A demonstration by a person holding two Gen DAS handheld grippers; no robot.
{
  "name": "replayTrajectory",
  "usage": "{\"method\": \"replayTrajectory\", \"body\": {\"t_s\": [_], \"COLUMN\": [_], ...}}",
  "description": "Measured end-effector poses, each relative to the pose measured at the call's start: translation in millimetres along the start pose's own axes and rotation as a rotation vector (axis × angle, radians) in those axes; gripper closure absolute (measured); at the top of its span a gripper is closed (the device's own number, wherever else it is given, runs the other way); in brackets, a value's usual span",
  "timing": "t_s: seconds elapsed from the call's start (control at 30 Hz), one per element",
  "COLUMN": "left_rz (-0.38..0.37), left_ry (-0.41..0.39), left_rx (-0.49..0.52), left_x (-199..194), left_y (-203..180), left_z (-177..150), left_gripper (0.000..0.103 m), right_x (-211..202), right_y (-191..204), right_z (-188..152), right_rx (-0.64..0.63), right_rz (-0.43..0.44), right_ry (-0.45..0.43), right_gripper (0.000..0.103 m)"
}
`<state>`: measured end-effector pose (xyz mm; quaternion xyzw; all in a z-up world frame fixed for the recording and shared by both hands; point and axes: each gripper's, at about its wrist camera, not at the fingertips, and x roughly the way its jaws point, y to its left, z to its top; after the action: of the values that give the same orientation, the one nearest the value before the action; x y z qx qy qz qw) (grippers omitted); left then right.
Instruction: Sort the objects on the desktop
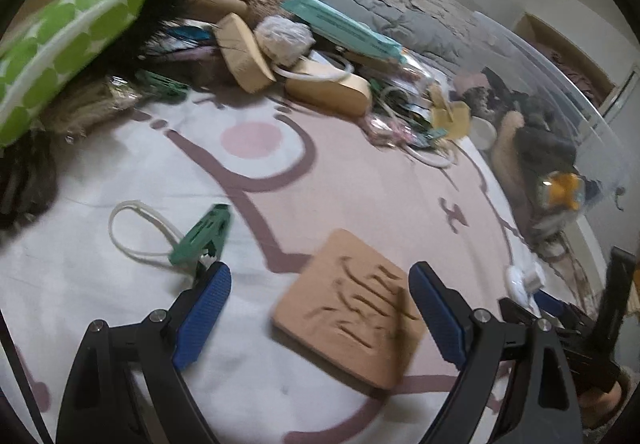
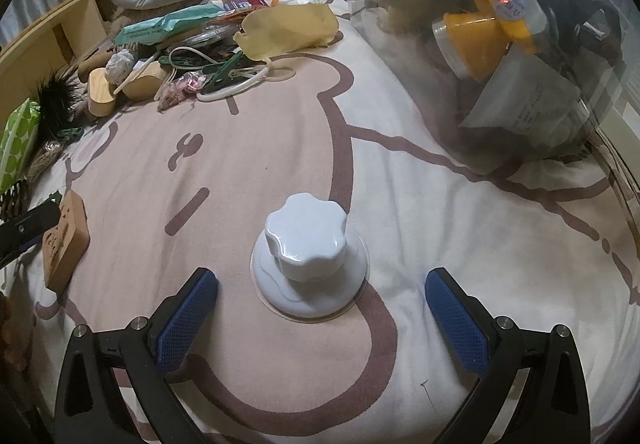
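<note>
The white plastic suction knob with the scalloped top (image 2: 306, 256) sits upright on the pink-and-white cartoon bedspread (image 2: 240, 164), right in front of the right tool (image 2: 320, 318), lined up with the gap between its blue pads but not touching either one, and that tool is spread as wide as it goes with nothing pinched. Over on the other side, the tan square pad with grooves cut into its face (image 1: 346, 318) lies flat on the same bedspread, between the pads of the left tool (image 1: 320, 318), which is also spread and clear of the pad's edges as far as I can tell (that view is a bit blurry). Just beside the left tool's left pad there's a green plastic clothes peg (image 1: 202, 234) clipped onto a loop of white cord (image 1: 132, 228). Further back is the messy pile: pale wooden blocks (image 1: 244, 52), a whitish ball of string (image 1: 284, 36), a teal packet (image 1: 344, 28), a yellow rubber glove (image 2: 288, 28) and more green pegs. A green-and-white dotted packet (image 1: 68, 44) sits off to the left, and a clear plastic bin (image 2: 520, 44) holding an orange-lidded jar (image 2: 476, 40) stands on the right.
</note>
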<state>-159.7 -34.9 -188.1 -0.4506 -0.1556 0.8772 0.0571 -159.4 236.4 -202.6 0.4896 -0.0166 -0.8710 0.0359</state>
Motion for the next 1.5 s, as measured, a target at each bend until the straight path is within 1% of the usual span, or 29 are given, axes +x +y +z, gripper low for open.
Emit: {"method": "replayTrajectory", "body": {"t_s": [0.07,0.13,0.2,0.27,0.33,0.4,0.5,0.63,0.73,0.83,0.93,1.07,1.17,1.27,1.3,1.37,1.43,1.5], "left_rz": [0.031,0.019,-0.025,-0.094,-0.133,-0.159,-0.112,-0.087,-0.068,-0.024,0.031,0.084,0.106,0.116,0.116,0.112,0.105,0.099], "left_ry": [-0.020,-0.029,-0.017,-0.006,0.000,0.014,0.030,0.051,0.057,0.057,0.043,0.001,-0.015,-0.019,-0.019,-0.018,-0.020,-0.026], "left_rx": [-0.017,-0.048,-0.081,-0.087,-0.068,-0.025,0.049,0.087,0.119,0.170,0.215,0.226,0.235,0.232,0.226,0.214,0.194,0.170], "left_x": [-2.4,-3.8,-3.8,-3.8,-3.6,-2.1,0.2,0.8,-0.5,-1.2,0.9,5.9,8.3,9.8,10.2,10.3,9.3,8.3], "left_y": [5.8,11.3,14.6,11.5,2.5,-8.6,-22.2,-27.6,-33.3,-40.4,-47.2,-51.8,-54.4,-54.4,-53.7,-52.4,-51.3,-49.3], "left_z": [2.1,3.4,4.4,4.0,2.3,-0.4,-6.6,-14.8,-22.2,-31.2,-37.5,-42.4,-43.9,-43.4,-43.1,-42.6,-41.9,-40.7], "left_gripper": [0.012,0.012,0.012,0.012,0.012,0.012,0.012,0.012,0.012,0.012,0.012,0.010,0.007,0.007,0.007,0.007,0.007,0.007], "right_x": [0.2,0.3,0.2,1.0,0.9,0.3,-1.1,-0.9,-2.2,-2.5,-2.7,-2.4,-5.0,-7.2,-8.0,-8.2,-8.6,-9.9], "right_y": [0.9,1.0,2.0,2.3,1.7,-0.3,-5.1,-7.3,-12.8,-17.6,-12.8,-13.6,-20.8,-24.3,-24.4,-22.7,-20.1,-17.8], "right_z": [0.2,0.4,0.3,1.1,1.2,1.3,1.2,1.2,-0.3,-2.0,-3.2,-2.0,0.1,1.5,1.6,1.5,1.9,2.2], "right_rx": [-0.001,0.001,0.002,0.002,0.006,0.013,0.031,0.008,0.003,0.015,-0.007,-0.005,0.038,0.047,0.045,0.032,0.018,0.008], "right_rz": [-0.001,0.001,0.001,0.002,0.007,0.018,0.037,0.057,0.105,0.140,0.122,0.112,0.111,0.094,0.097,0.084,0.078,0.075], "right_ry": [0.002,0.002,0.001,0.001,0.001,-0.002,-0.006,0.005,0.003,-0.001,0.001,0.004,-0.018,-0.029,-0.033,-0.035,-0.043,-0.050], "right_gripper": [0.000,0.000,0.000,0.000,0.000,0.000,0.000,0.000,0.000,0.000,0.000,0.000,0.000,0.000,0.002,0.018,0.024,0.026]}}
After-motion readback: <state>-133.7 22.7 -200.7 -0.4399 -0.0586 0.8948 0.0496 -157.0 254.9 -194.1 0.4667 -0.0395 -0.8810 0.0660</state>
